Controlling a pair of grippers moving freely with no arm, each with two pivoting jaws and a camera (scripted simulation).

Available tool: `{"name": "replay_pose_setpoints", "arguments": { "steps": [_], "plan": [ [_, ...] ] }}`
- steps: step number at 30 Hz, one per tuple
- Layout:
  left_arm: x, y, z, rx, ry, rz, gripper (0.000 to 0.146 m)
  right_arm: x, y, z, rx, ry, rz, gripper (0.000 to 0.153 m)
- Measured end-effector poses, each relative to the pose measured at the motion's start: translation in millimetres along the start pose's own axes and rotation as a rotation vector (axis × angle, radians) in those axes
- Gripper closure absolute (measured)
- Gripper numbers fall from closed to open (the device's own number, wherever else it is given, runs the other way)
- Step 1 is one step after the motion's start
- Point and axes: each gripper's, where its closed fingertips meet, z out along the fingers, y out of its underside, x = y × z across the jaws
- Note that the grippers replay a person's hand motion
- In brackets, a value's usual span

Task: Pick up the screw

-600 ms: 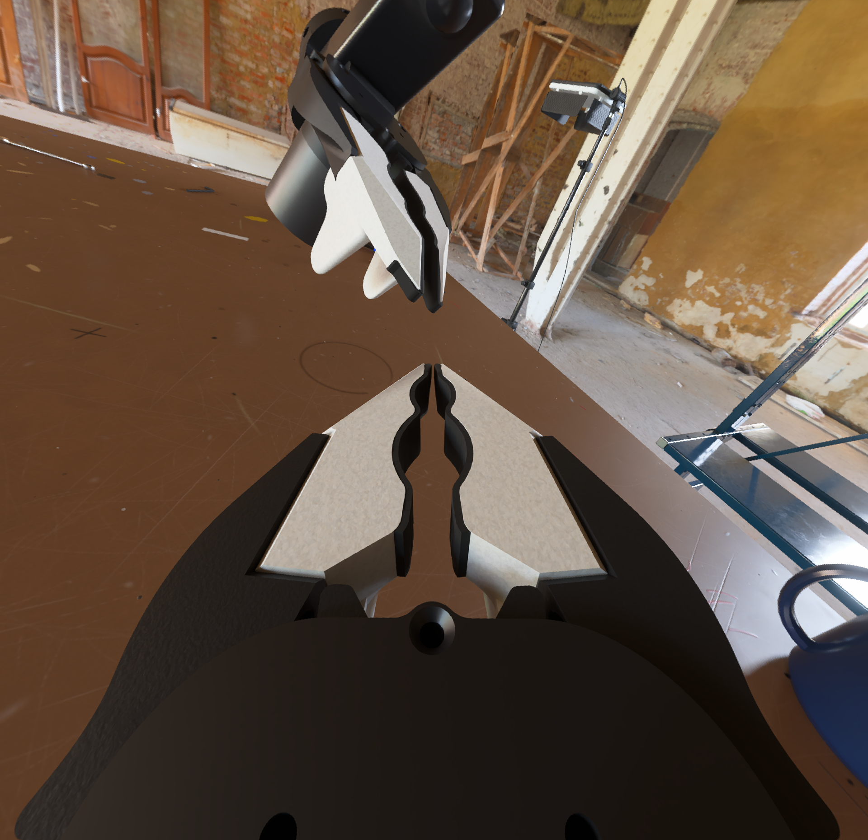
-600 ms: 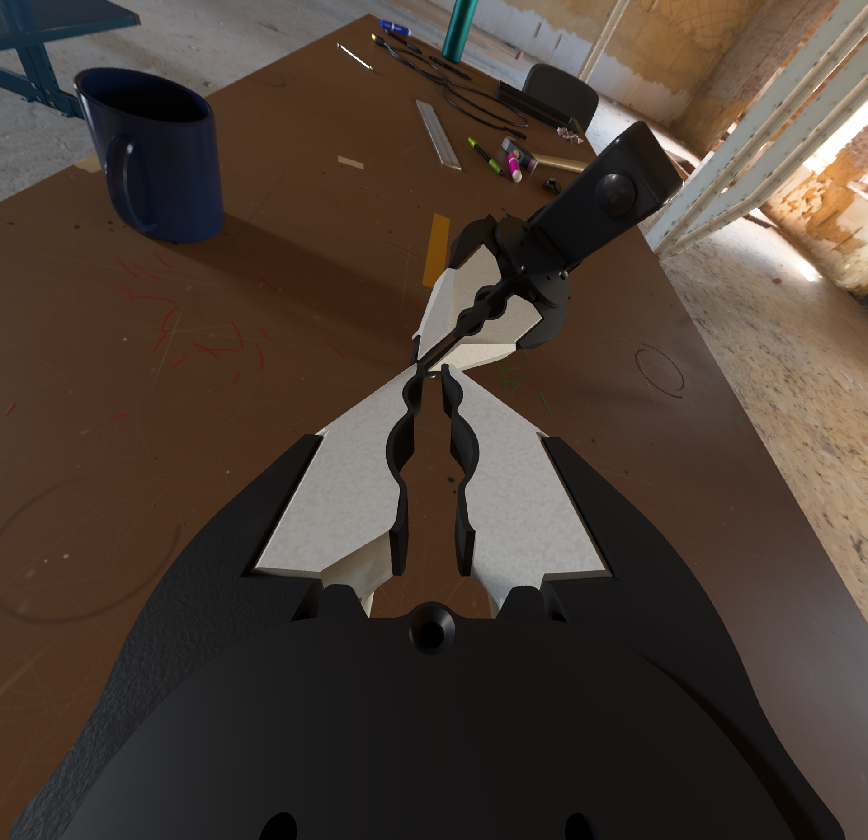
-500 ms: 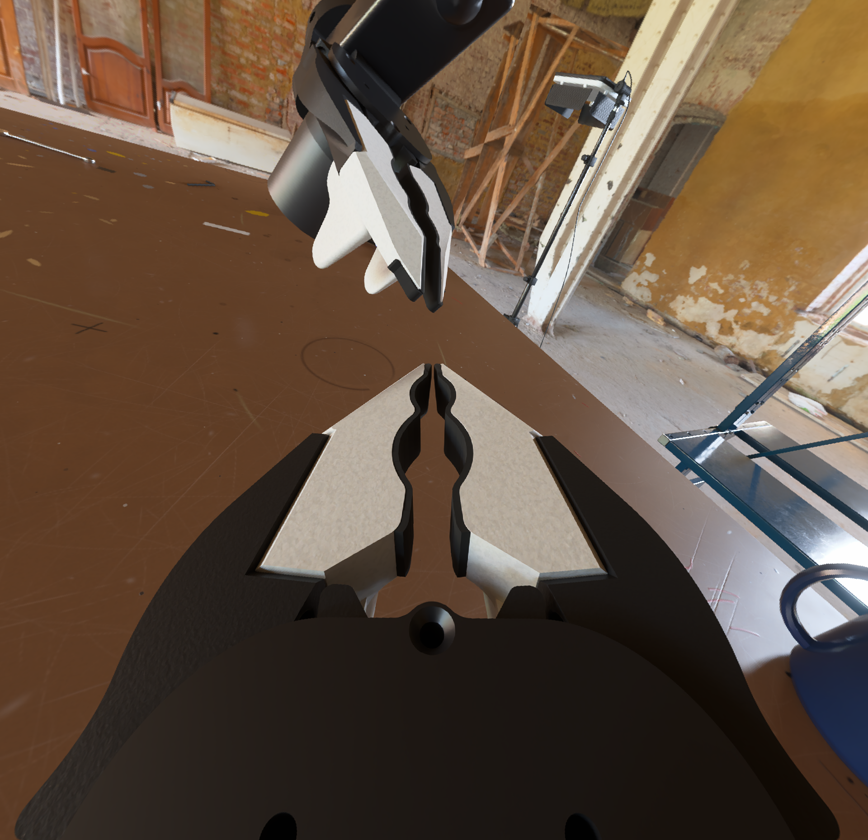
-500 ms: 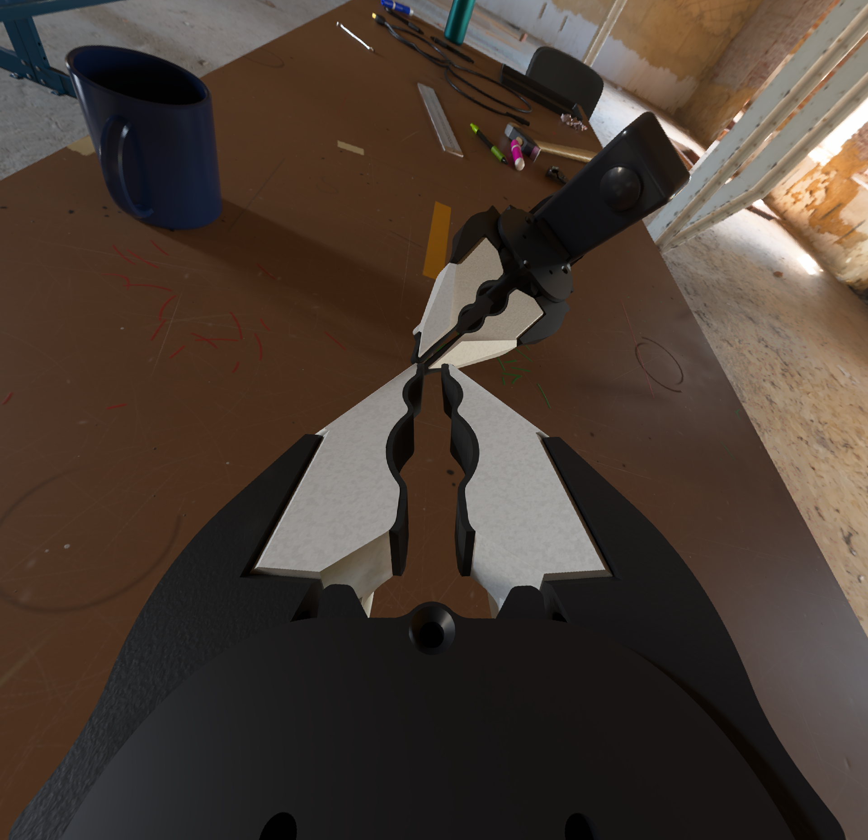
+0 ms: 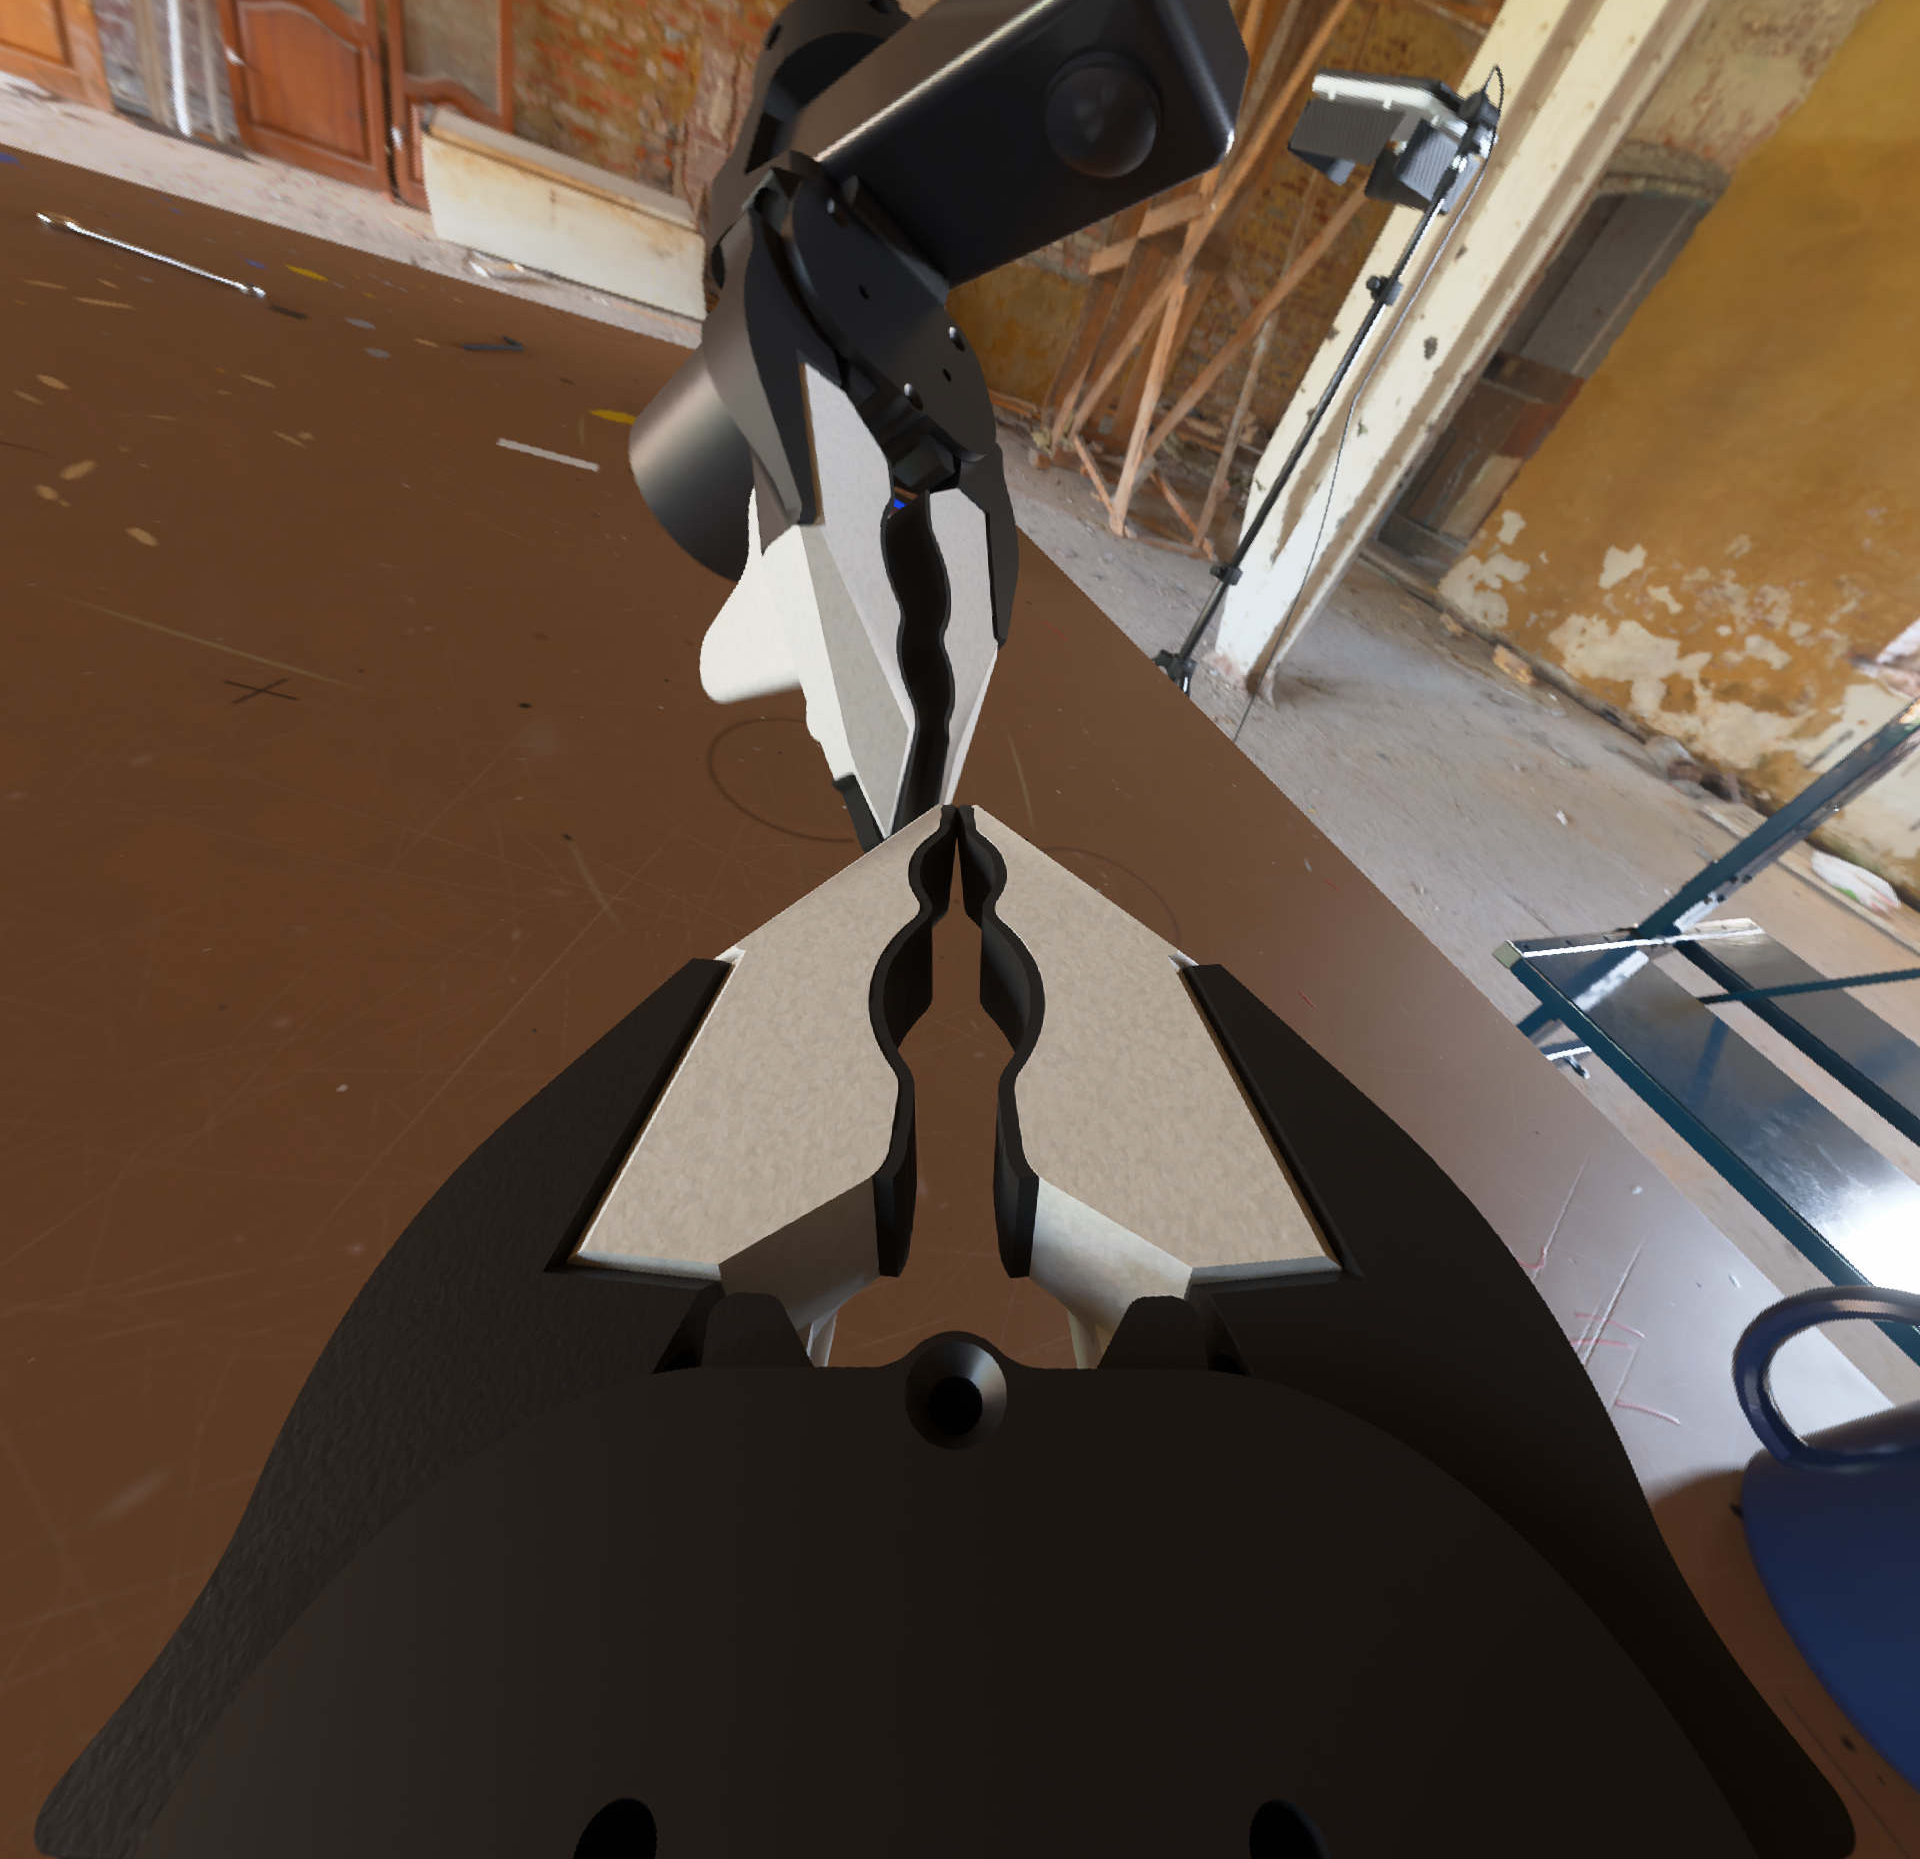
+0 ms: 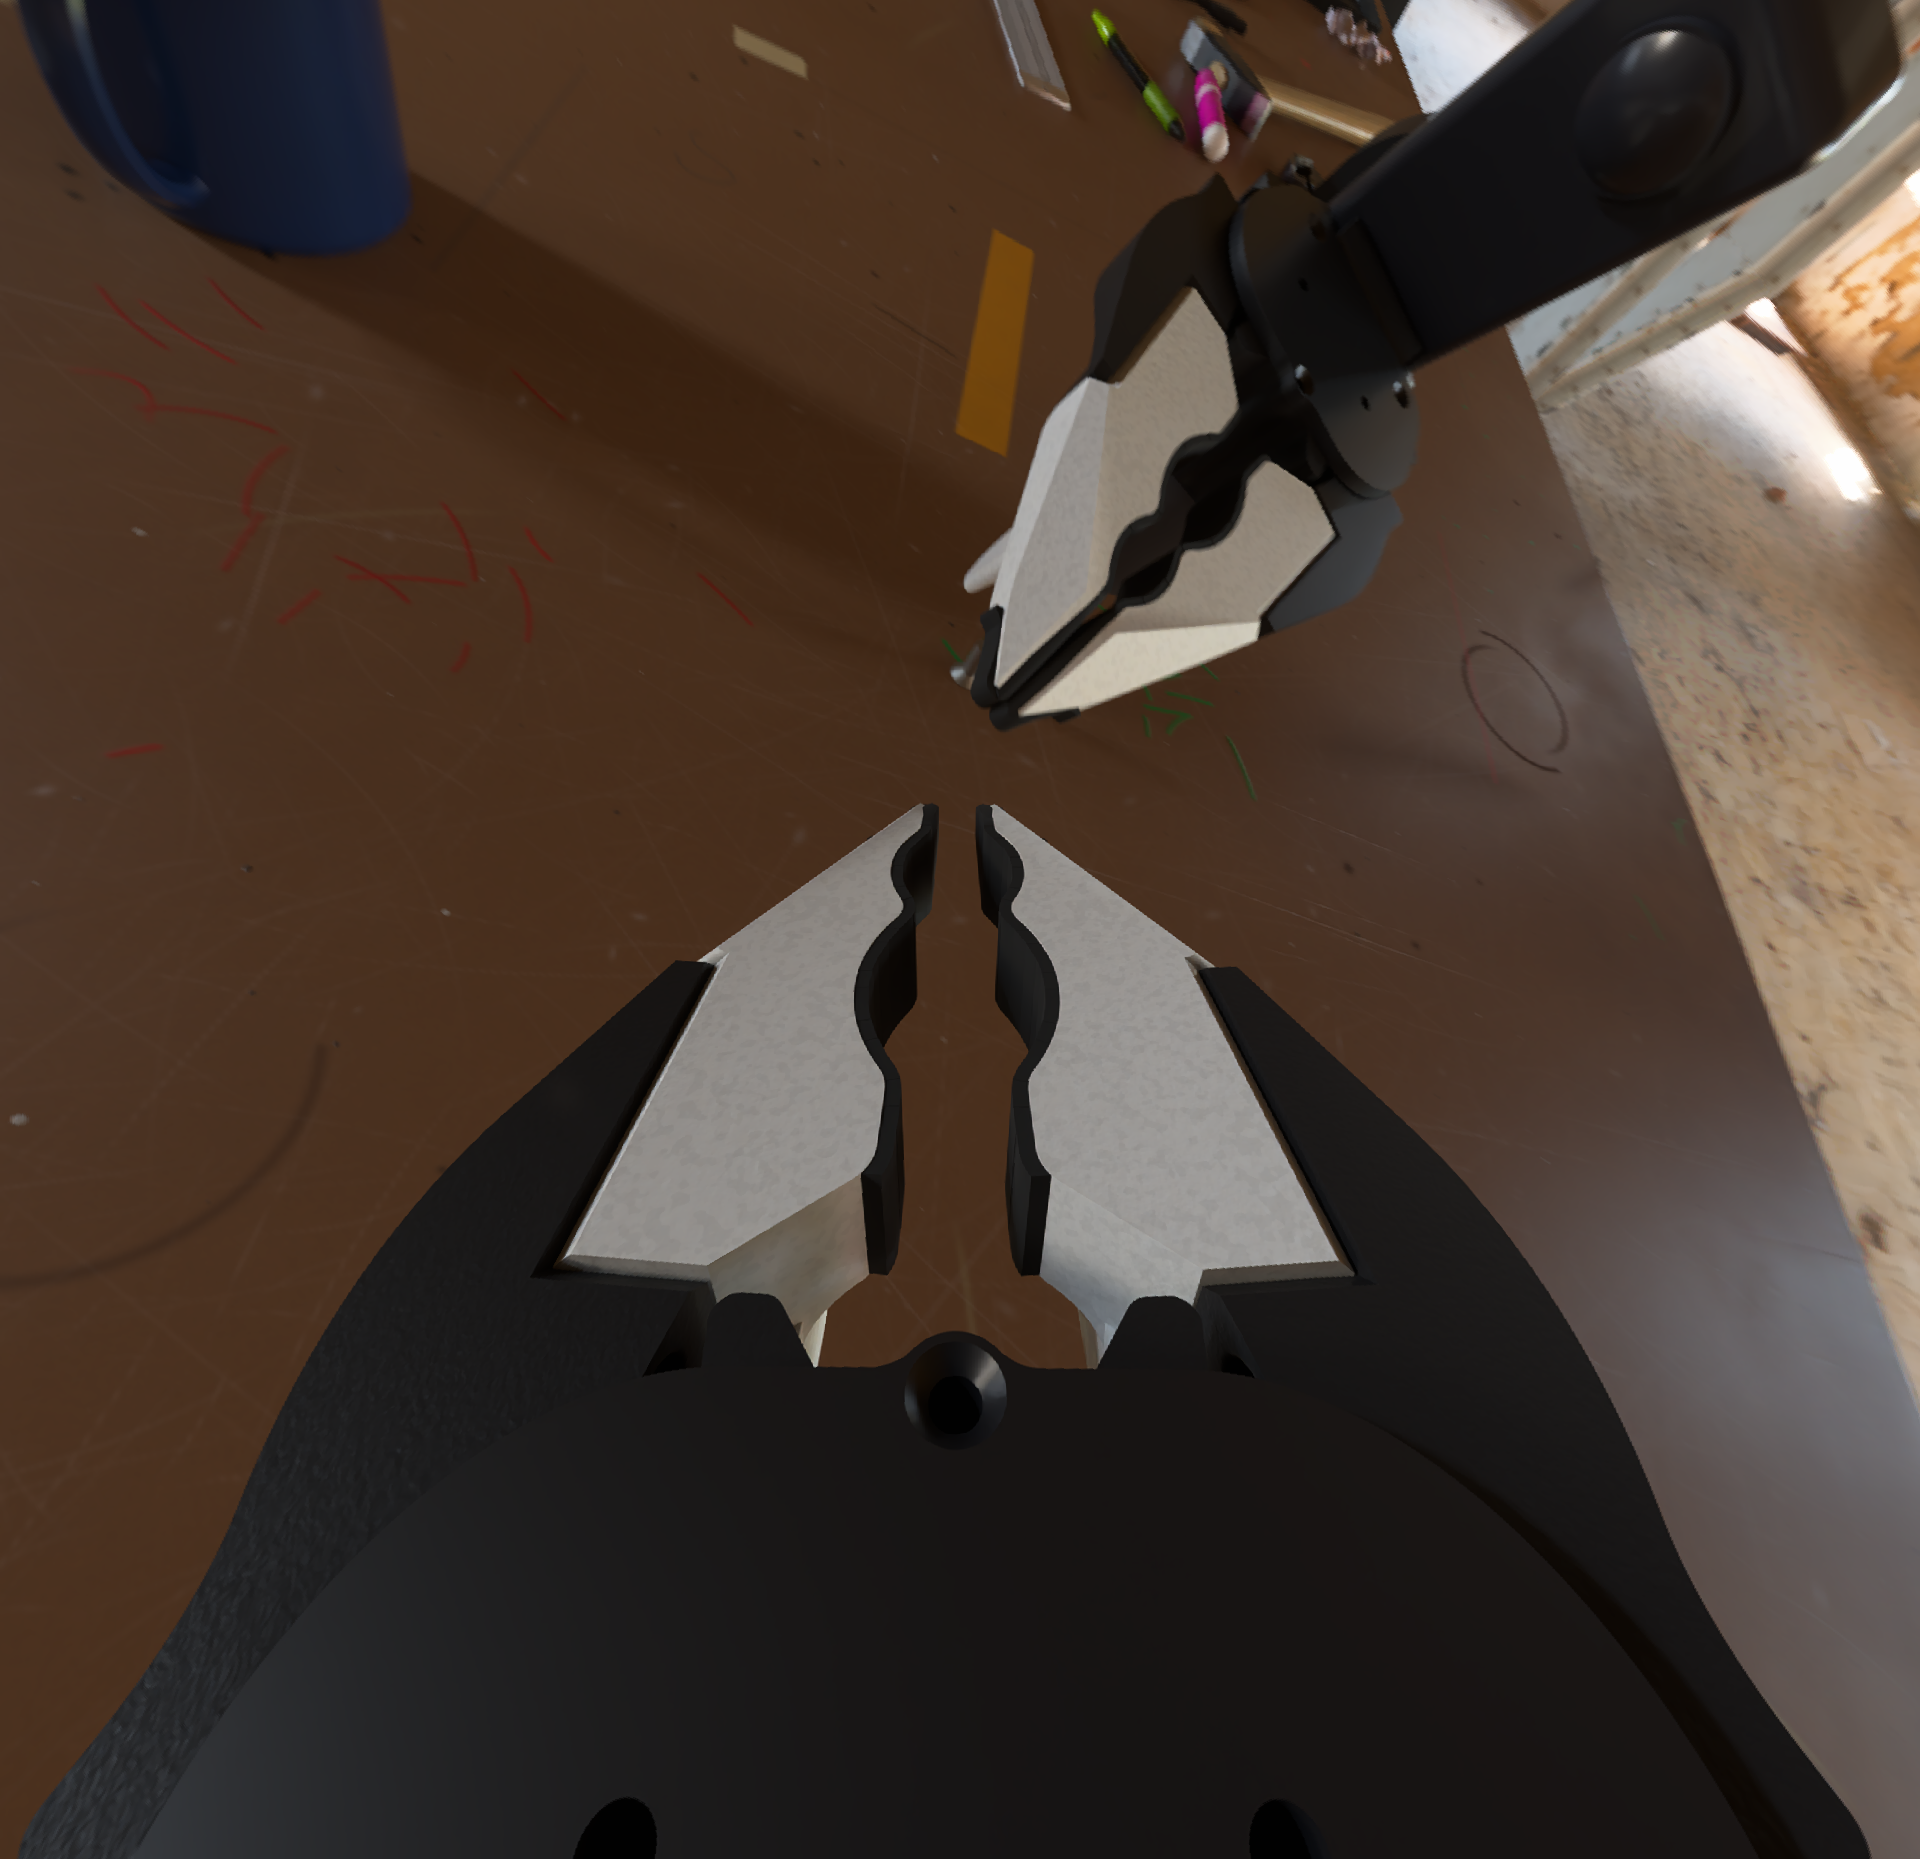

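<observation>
Screw [image 6: 968,666] half-hidden behind left claw [image 6: 1000,706]

- The mug [image 6: 218,84] is sitting on the table [image 6: 520,770], ahead-left of the right gripper [image 6: 957,822].
- The left gripper [image 6: 997,703] is pointing down ahead-right.
- Markers [image 6: 1138,79] are lying beyond it.

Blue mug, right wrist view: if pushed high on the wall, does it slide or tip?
The blue mug looks tall for its base, so a high push would probably tip it. A low push should slide it across the smooth brown table. The handle sits off to one side, so it may also turn as it moves.
</observation>
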Motion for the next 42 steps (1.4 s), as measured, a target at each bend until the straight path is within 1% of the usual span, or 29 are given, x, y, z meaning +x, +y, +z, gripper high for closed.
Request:
{"name": "replay_pose_setpoints", "arguments": {
  "steps": [2, 6, 10, 13, 15, 18, 20, 24, 28, 32, 36, 38, 40, 41, 42],
  "plan": [
    [-4, 0, -7, 0.021, -0.022, -0.001, 0.146, 5, 2, -6, -0.017, 0.015, 0.001, 0.146],
    [-23, 4, -23, -0.034, -0.163, 0.028, 0.146, 10, 13, -9, -0.024, 0.013, 0.051, 0.146],
    [-41, 11, -51, -0.186, -0.350, 0.093, 0.144, 17, 26, -8, -0.011, 0.024, 0.117, 0.145],
    [-42, 21, -74, -0.308, -0.457, 0.109, 0.132, 20, 40, -5, -0.038, 0.038, 0.143, 0.145],
    [-35, 34, -84, -0.398, -0.469, 0.100, 0.127, 18, 47, -3, -0.055, 0.037, 0.153, 0.145],
    [-21, 66, -91, -0.572, -0.452, 0.084, 0.122, 14, 54, -3, -0.065, 0.032, 0.164, 0.145],
    [-15, 87, -93, -0.667, -0.440, 0.080, 0.121, 13, 57, -3, -0.066, 0.028, 0.174, 0.145],
    [-11, 116, -95, -0.795, -0.428, 0.078, 0.122, 12, 58, -2, -0.067, 0.025, 0.179, 0.145],
    [-15, 119, -96, -0.821, -0.437, 0.102, 0.129, 11, 59, -2, -0.073, 0.025, 0.182, 0.145],
    [-15, 120, -96, -0.858, -0.454, 0.133, 0.129, 10, 61, -1, -0.081, 0.024, 0.187, 0.145],
    [-15, 120, -95, -0.874, -0.474, 0.112, 0.133, 7, 56, 2, -0.064, 0.014, 0.189, 0.145],
    [-17, 119, -96, -0.887, -0.483, 0.137, 0.140, 6, 53, 3, -0.055, 0.010, 0.188, 0.145],
    [-18, 118, -95, -0.898, -0.478, 0.157, 0.140, 6, 49, 3, -0.042, 0.010, 0.190, 0.145],
    [-18, 117, -93, -0.893, -0.475, 0.162, 0.140, 6, 47, 3, -0.033, 0.013, 0.191, 0.145],
    [-17, 113, -87, -0.852, -0.463, 0.158, 0.140, 7, 45, 2, -0.020, 0.017, 0.193, 0.145]
  ]
}}
